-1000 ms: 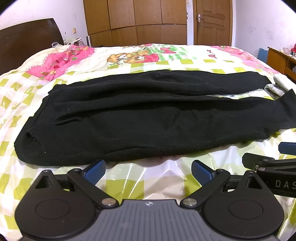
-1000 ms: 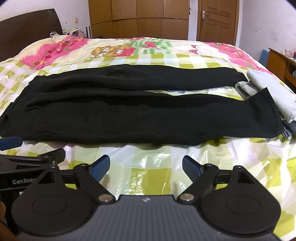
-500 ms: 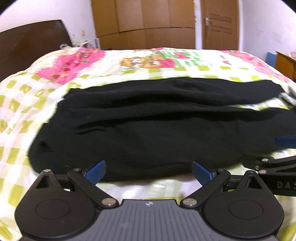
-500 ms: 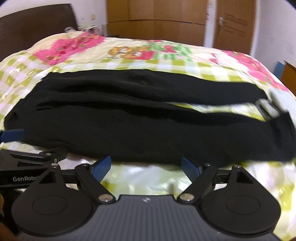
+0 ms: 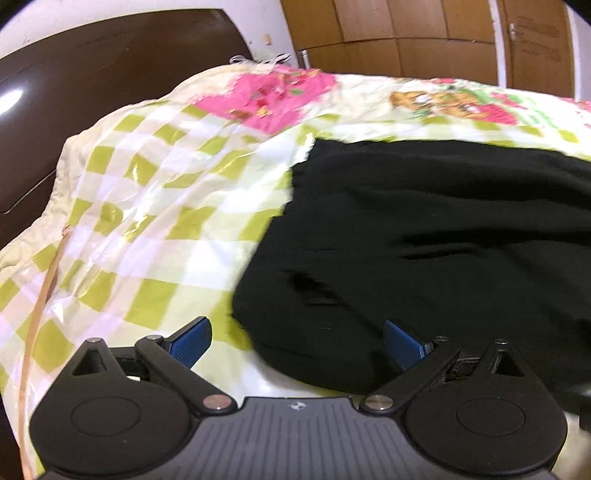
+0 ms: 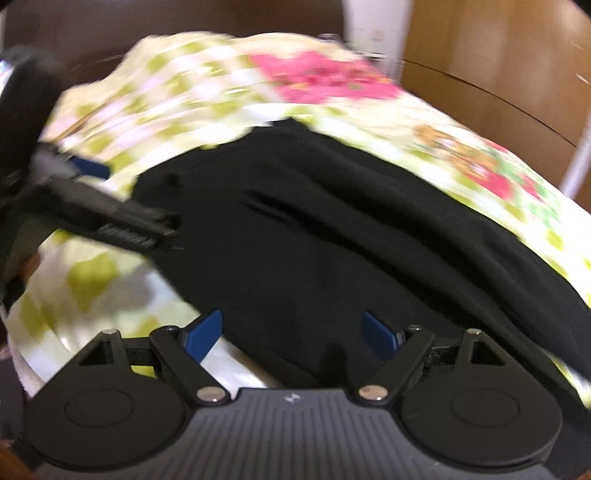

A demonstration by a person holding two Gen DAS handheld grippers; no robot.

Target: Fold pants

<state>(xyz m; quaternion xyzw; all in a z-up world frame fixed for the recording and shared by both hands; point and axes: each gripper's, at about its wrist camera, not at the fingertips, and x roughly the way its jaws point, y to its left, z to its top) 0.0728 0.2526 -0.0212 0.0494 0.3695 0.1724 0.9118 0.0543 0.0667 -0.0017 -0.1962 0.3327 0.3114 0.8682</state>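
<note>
Black pants (image 5: 424,240) lie flat on the bed, waist end toward the headboard. My left gripper (image 5: 295,343) is open just above the near waist corner, its right finger over the black cloth and its left finger over the bedspread. My right gripper (image 6: 291,332) is open and low over the near edge of the pants (image 6: 332,229). The left gripper's arm (image 6: 110,214) shows at the left of the right wrist view. Neither gripper holds cloth.
A green-checked and pink floral bedspread (image 5: 155,206) covers the bed. A dark wooden headboard (image 5: 92,74) stands at the left. Wooden wardrobes (image 5: 406,33) and a door (image 5: 535,40) line the far wall.
Both grippers have swung left toward the waist end of the pants and moved closer to the cloth. Both stay open. The right wrist view is blurred by motion.
</note>
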